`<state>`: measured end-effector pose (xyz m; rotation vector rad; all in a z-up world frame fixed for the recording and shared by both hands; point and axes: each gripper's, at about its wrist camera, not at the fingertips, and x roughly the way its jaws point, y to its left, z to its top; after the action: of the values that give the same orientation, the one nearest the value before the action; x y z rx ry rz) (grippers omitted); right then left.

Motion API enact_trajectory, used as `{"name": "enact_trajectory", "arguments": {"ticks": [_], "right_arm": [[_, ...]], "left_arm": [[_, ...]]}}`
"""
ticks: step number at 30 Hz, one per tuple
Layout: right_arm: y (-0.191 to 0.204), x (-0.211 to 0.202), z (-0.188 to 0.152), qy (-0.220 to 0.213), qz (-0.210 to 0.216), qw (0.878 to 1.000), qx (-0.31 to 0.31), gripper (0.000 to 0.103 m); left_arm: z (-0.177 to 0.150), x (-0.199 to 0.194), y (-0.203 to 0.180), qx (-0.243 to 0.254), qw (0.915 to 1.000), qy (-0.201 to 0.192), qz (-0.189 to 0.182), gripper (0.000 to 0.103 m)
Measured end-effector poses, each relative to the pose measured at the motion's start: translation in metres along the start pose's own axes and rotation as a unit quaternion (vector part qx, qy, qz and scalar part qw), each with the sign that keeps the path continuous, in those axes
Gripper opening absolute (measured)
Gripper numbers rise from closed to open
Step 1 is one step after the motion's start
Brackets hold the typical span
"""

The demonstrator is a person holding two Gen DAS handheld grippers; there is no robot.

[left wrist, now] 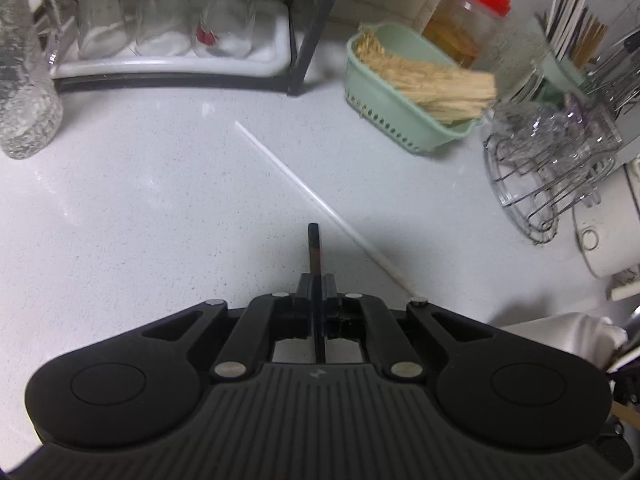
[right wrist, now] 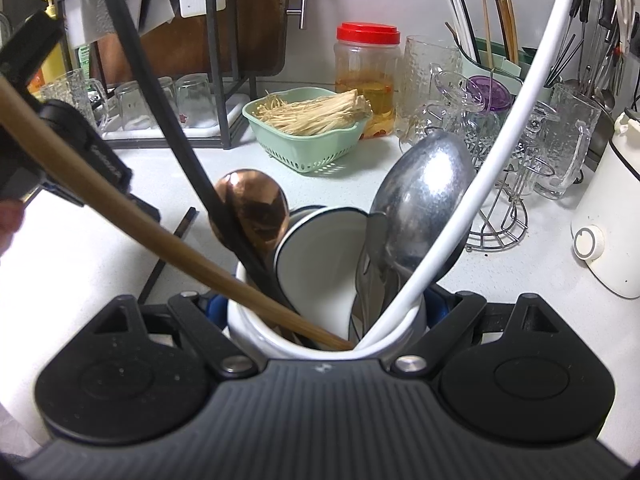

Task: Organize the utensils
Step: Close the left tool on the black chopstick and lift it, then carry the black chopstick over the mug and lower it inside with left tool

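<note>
My left gripper (left wrist: 316, 280) is shut on a thin dark chopstick (left wrist: 314, 248) that sticks up between its fingers, above the white counter. Just to its right a white chopstick (left wrist: 304, 188) lies diagonally on the counter. My right gripper (right wrist: 326, 308) is shut on a white utensil holder (right wrist: 244, 324), one finger on each side. In the holder stand a copper spoon (right wrist: 252, 212), a steel spoon (right wrist: 428, 200), a white scoop (right wrist: 320, 256), a wooden chopstick (right wrist: 120, 208), a black chopstick (right wrist: 176, 132) and a white chopstick (right wrist: 500, 160). The left gripper (right wrist: 136, 200) shows at the left of the right wrist view.
A green basket (left wrist: 384, 116) of enoki mushrooms and a red-lidded jar (left wrist: 468, 12) stand at the back. A wire rack of glasses (left wrist: 552, 168) and a green chopstick holder (left wrist: 568, 48) are on the right, upturned glasses on a tray (left wrist: 168, 64) at the back left. A white appliance (right wrist: 608, 220) is far right.
</note>
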<state>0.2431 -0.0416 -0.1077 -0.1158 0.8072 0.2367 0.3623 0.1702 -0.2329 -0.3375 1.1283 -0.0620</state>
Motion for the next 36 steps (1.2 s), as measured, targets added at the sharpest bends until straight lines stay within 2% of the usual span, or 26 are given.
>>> {"name": "enact_trajectory", "arguments": {"ticks": [3,9,17,22,24,29,36], "right_arm": [[-0.001,0.0,0.0,0.001,0.0,1.0,0.0,0.091],[0.0,0.0,0.0,0.002,-0.002,1.0,0.003,0.091],[-0.001,0.0,-0.001,-0.002,-0.002,1.0,0.004,0.091],[-0.001,0.0,-0.001,-0.003,-0.002,1.0,0.004,0.091],[-0.001,0.0,-0.001,-0.002,-0.002,1.0,0.004,0.091],[-0.001,0.0,0.0,0.003,0.0,1.0,-0.002,0.091],[0.001,0.002,0.001,0.001,0.0,1.0,-0.005,0.091]], "left_arm": [[0.005,0.011,-0.005,0.017,0.9998,0.004,0.003,0.024],[0.017,0.028,-0.015,0.035,0.999,0.006,0.028,0.026],[0.031,0.041,-0.031,0.063,0.9956,0.024,0.065,0.023],[0.037,0.045,-0.034,0.062,0.9944,0.043,0.074,0.008],[0.036,0.045,-0.036,0.07,0.9938,0.042,0.076,0.008],[0.03,0.04,-0.04,0.093,0.9917,0.027,0.085,0.007],[0.031,-0.005,-0.048,0.097,0.9932,-0.028,0.057,0.007]]}}
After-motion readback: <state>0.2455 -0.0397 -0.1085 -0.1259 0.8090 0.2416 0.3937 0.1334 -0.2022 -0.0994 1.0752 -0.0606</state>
